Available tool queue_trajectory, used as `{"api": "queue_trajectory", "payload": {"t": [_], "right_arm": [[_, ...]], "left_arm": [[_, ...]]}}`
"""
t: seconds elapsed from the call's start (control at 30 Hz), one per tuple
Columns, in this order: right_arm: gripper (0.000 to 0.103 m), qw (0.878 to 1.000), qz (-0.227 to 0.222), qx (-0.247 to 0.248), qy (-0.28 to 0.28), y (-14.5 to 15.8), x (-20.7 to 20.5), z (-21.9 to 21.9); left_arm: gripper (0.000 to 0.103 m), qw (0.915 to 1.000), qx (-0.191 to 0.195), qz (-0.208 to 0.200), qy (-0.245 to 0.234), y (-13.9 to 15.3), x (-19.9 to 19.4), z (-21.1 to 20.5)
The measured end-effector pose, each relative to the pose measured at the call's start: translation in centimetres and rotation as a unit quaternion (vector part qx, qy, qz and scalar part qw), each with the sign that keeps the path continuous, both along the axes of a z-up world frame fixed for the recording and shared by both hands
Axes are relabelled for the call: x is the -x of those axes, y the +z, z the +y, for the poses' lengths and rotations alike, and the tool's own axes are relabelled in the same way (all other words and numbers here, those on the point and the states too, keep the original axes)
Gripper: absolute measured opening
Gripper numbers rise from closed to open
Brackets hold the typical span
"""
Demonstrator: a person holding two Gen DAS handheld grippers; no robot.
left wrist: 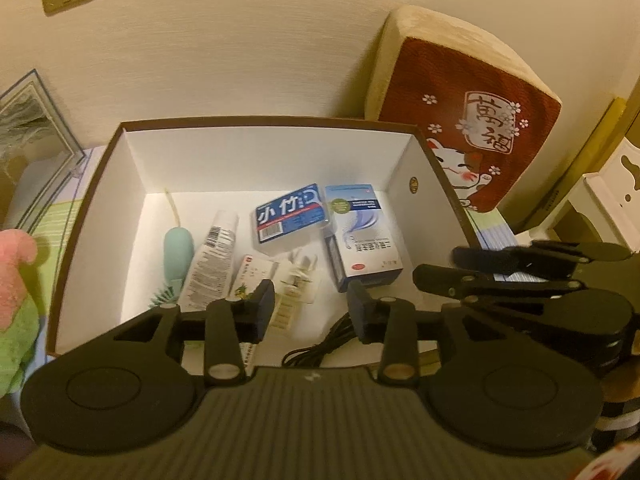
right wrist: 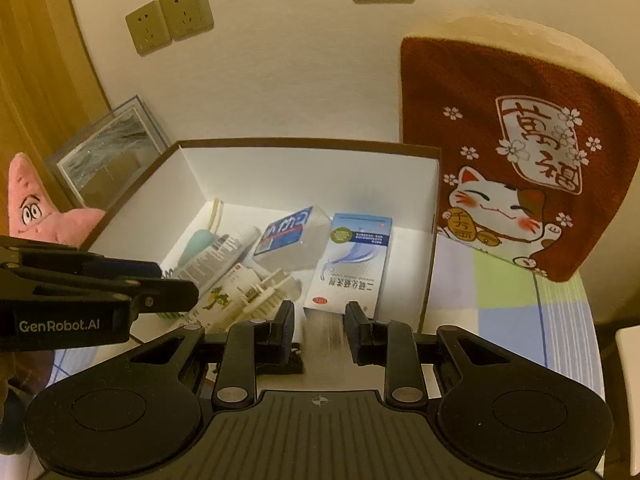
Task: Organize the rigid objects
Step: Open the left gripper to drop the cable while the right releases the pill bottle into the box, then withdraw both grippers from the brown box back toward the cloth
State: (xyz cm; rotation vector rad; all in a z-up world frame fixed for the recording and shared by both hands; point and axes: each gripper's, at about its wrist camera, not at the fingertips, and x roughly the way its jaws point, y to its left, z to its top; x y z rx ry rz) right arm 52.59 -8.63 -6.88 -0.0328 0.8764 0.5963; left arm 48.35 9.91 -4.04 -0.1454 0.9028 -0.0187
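Observation:
An open cardboard box [left wrist: 132, 184] [right wrist: 434, 208] with a white inside holds several items. Among them are a blue-and-white medicine carton [left wrist: 362, 232] [right wrist: 354, 256], a clear case with a blue label [left wrist: 292, 216] [right wrist: 288, 236] and a white tube [left wrist: 212, 256] [right wrist: 216, 256]. A teal brush [left wrist: 176, 252] and a black cable [left wrist: 320, 344] lie there too. My left gripper [left wrist: 312, 308] [right wrist: 172, 280] hangs open over the box's near side, touching nothing. My right gripper [right wrist: 320, 326] [left wrist: 436, 264] stands open at the near right corner. A blurred grey thing [right wrist: 324, 336] shows in its gap, with the pads off it.
A red lucky-cat cushion [left wrist: 472, 128] [right wrist: 512, 152] leans on the wall right of the box. A pink star plush [right wrist: 36, 208] [left wrist: 16, 276] and a framed picture [right wrist: 108, 148] stand to the left. Checked cloth [right wrist: 500, 300] lies under the box. Wall sockets [right wrist: 172, 16] sit above.

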Motion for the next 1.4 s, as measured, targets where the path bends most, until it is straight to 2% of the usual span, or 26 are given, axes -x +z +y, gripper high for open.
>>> {"api": "queue_trajectory", "payload": {"t": [0.03,0.13,0.6,1.4], "right_arm": [[0.051,1.0,-0.006,-0.002,-0.003,0.2,0.1,-0.1],[0.059,1.0,-0.016,-0.014,-0.009,0.9,0.4,-0.6],[0.061,0.999,-0.017,-0.044,-0.011,2.7,3.6,-2.9],[0.061,0.997,-0.009,-0.074,-0.001,4.6,13.1,-4.9]], "left_arm": [[0.04,1.0,-0.001,-0.001,0.002,0.1,0.2,0.2],[0.042,1.0,-0.003,-0.005,0.006,0.5,0.8,0.7],[0.048,0.9995,-0.011,-0.016,0.024,2.6,4.7,2.3],[0.05,0.9982,0.006,-0.018,0.057,4.4,15.5,2.3]]}}
